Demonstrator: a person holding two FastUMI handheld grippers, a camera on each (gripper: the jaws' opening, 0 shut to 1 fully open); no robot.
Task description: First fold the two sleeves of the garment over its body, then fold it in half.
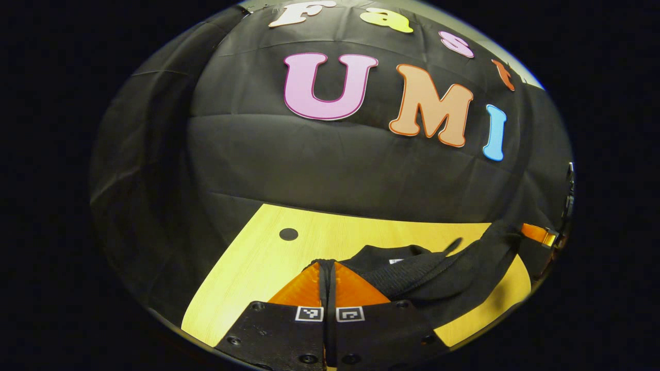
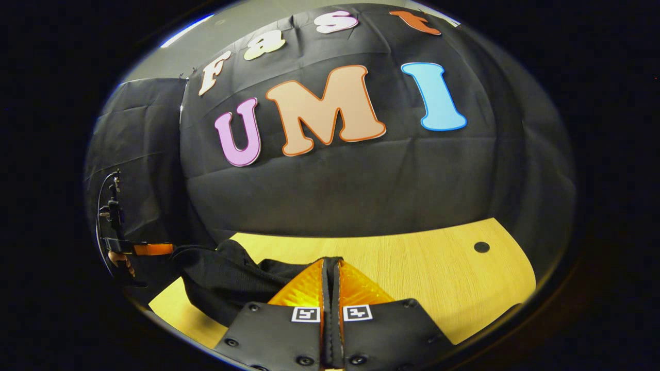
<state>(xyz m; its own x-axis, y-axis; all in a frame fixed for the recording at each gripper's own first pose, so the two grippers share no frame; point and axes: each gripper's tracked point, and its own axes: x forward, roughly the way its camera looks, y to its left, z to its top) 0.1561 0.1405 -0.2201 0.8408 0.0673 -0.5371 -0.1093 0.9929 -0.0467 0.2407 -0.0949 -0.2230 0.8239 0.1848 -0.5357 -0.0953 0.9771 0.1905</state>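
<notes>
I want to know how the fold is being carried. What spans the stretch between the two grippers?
The black garment stretches from the left gripper to the right gripper, lifted above the wooden table, as seen in the left gripper view.

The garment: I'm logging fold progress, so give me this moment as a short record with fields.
garment: black garment, bunched, partly lifted off the table
surface: wooden table with a dark round hole
left tool: shut on a garment edge
right tool: shut on a garment edge
fold stage: cannot tell
</notes>
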